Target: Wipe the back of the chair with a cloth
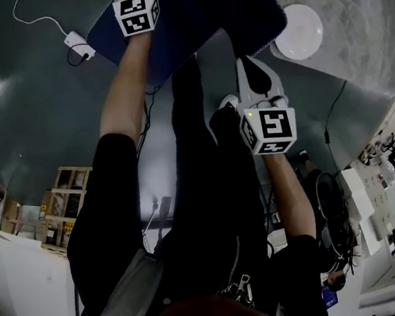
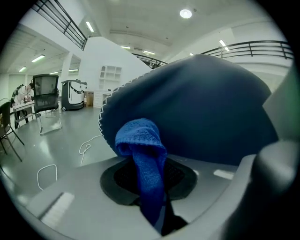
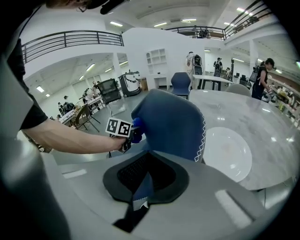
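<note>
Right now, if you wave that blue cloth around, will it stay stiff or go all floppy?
Probably floppy: the blue cloth droops over in a soft fold where the left gripper pinches it. It looks light and knitted, so likely grippy, not slippery.

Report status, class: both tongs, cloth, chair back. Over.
Left tongs shut on blue cloth, cloth against chair back. Right tongs shut, short of chair. Nothing in the way; white plate off to the side.

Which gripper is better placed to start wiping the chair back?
Left. The left gripper is shut on the blue cloth, right at the chair back; the right gripper sits apart from it, without the cloth.
</note>
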### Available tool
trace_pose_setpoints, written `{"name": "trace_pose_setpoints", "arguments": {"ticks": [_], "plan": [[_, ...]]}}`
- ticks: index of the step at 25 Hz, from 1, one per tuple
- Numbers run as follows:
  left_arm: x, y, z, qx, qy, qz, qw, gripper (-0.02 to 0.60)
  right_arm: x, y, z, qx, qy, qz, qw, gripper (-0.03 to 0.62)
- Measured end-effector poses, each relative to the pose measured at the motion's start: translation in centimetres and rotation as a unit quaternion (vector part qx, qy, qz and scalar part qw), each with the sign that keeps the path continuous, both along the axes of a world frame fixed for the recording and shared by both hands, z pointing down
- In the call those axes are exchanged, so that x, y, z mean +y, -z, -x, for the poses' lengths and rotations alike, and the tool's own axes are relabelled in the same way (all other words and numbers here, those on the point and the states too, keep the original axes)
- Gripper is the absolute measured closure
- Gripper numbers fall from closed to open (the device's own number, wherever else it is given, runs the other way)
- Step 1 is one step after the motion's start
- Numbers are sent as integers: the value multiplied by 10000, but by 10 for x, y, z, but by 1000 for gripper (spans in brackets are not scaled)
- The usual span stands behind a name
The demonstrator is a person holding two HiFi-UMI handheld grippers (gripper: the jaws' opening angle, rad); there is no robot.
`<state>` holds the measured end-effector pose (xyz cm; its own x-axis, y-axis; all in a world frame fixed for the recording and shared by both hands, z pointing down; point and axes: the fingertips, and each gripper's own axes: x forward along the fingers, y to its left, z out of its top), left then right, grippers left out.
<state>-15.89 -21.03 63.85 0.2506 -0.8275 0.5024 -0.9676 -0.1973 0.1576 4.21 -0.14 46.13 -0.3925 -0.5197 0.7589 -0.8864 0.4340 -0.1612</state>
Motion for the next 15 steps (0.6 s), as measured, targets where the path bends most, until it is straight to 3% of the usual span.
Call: {"name": "trace_pose_setpoints", "arguments": {"ticks": [5,15], "plan": [[5,-3,-15,152,-133,-28,9998,495,6,-6,2,29,16,95,9999,591],[19,-9,-47,55,-444,-106,9989,500,8,-14,-3,75,7,149,9999,591]]}}
